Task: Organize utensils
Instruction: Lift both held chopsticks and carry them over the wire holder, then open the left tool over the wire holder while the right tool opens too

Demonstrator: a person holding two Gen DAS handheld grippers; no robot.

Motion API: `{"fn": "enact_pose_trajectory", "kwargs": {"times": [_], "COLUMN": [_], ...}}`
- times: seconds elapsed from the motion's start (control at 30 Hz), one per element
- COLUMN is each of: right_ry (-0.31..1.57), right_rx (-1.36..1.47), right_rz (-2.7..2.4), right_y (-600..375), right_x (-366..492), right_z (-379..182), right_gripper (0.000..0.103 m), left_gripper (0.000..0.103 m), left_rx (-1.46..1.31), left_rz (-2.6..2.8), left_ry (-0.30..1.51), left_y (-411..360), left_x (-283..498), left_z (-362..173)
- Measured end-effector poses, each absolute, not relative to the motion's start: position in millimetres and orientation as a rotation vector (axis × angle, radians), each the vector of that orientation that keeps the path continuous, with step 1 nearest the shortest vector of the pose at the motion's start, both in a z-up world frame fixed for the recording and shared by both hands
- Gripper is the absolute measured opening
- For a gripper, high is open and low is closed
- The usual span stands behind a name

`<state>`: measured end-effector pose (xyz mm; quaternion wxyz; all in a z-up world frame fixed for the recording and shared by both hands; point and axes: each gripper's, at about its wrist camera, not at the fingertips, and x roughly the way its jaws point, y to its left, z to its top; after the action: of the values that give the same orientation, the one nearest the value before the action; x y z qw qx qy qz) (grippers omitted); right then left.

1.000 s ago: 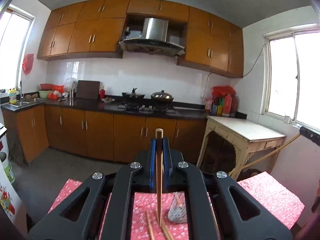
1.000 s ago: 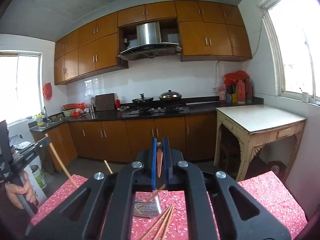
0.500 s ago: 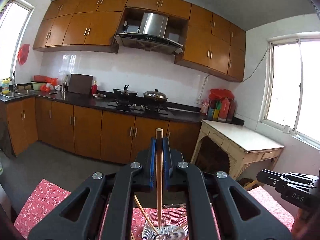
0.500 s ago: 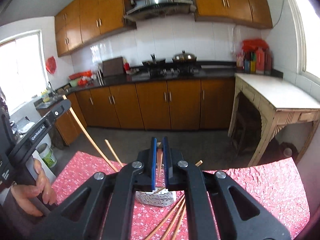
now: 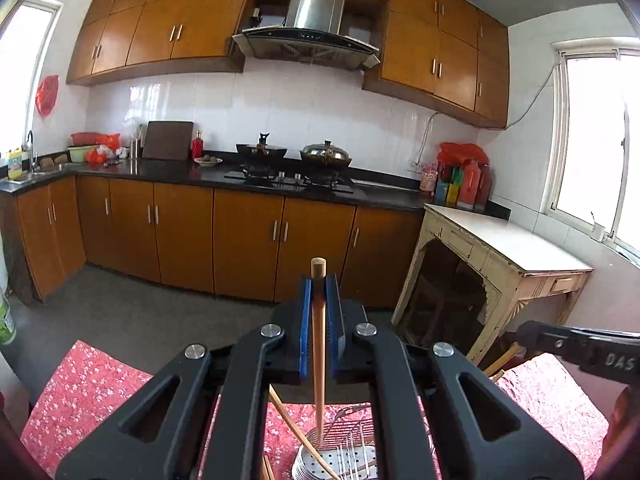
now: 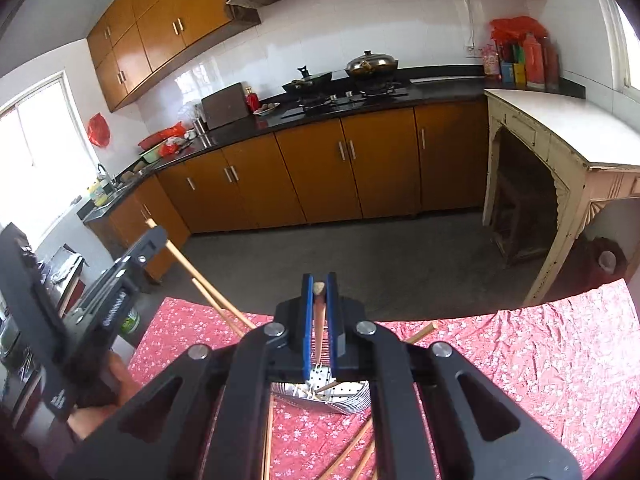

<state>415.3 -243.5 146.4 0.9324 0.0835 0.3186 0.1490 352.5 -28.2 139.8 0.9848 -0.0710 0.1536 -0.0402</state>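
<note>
My left gripper (image 5: 319,280) is shut on a wooden chopstick (image 5: 319,344) whose lower end reaches into a perforated metal utensil holder (image 5: 340,464) below it. Another chopstick (image 5: 296,428) leans in the holder. My right gripper (image 6: 319,282) is shut on a second chopstick (image 6: 319,320) held upright over the same holder (image 6: 332,394). The left gripper shows at the left of the right wrist view (image 6: 120,276) with its chopstick (image 6: 200,280) slanting down to the holder. Loose chopsticks (image 6: 348,452) lie on the red floral tablecloth (image 6: 540,360).
The right gripper's body (image 5: 580,344) shows at the right of the left wrist view. Beyond the table are the grey floor (image 6: 380,264), brown kitchen cabinets (image 5: 240,236) and a cream side table (image 5: 500,256). The table's far edge is close behind the holder.
Both grippers have come down and tilted toward the utensil holder with their chopsticks. The left chopstick's tip now reaches into the holder. The right view now looks down on the holder.
</note>
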Motion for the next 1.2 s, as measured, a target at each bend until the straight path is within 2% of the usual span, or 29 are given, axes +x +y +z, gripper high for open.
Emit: {"fn": "enact_pose_trajectory", "kwargs": {"times": [0.33, 0.37, 0.4, 0.43, 0.47, 0.5, 0.53, 0.57, 0.9, 1.0, 1.13, 1.2], "right_ry": [0.733, 0.733, 0.727, 0.716, 0.701, 0.689, 0.683, 0.680, 0.631, 0.673, 0.758, 0.806], "right_rx": [0.171, 0.168, 0.166, 0.164, 0.156, 0.144, 0.142, 0.149, 0.188, 0.195, 0.168, 0.140], "right_rz": [0.260, 0.246, 0.227, 0.217, 0.202, 0.190, 0.181, 0.172, 0.057, 0.016, -0.007, 0.011], "right_y": [-243.2, -244.6, -246.2, -247.8, -249.9, -251.5, -254.5, -257.4, -309.7, -327.3, -329.1, -318.8], "right_x": [437.4, 439.4, 439.6, 439.0, 437.1, 433.7, 430.6, 429.5, 375.8, 355.6, 330.7, 316.1], "right_z": [122.1, 119.8, 117.7, 116.7, 117.0, 117.5, 117.8, 118.6, 108.9, 72.8, 8.9, -29.1], "right_gripper": [0.009, 0.016, 0.033, 0.040, 0.047, 0.047, 0.047, 0.047, 0.051, 0.051, 0.049, 0.043], "left_gripper": [0.007, 0.007, 0.008, 0.009, 0.018, 0.026, 0.043, 0.048, 0.053, 0.055, 0.058, 0.058], "left_rx": [-0.139, -0.137, -0.139, -0.141, -0.143, -0.143, -0.145, -0.147, -0.107, -0.086, -0.061, -0.055], "left_rz": [-0.092, -0.093, -0.089, -0.084, -0.079, -0.064, -0.048, -0.035, 0.027, 0.047, 0.053, 0.046], "left_ry": [0.369, 0.379, 0.386, 0.388, 0.387, 0.383, 0.374, 0.363, 0.338, 0.361, 0.451, 0.494], "left_y": [-31.5, -31.4, -30.2, -28.9, -26.3, -23.2, -20.4, -16.9, 18.9, 32.3, 49.4, 52.9], "left_x": [359.6, 360.2, 360.0, 359.5, 358.0, 355.8, 354.0, 350.6, 294.3, 274.9, 244.3, 235.4], "left_z": [134.4, 133.5, 133.1, 133.3, 134.3, 136.1, 137.7, 139.9, 142.5, 125.0, 70.1, 45.2]}}
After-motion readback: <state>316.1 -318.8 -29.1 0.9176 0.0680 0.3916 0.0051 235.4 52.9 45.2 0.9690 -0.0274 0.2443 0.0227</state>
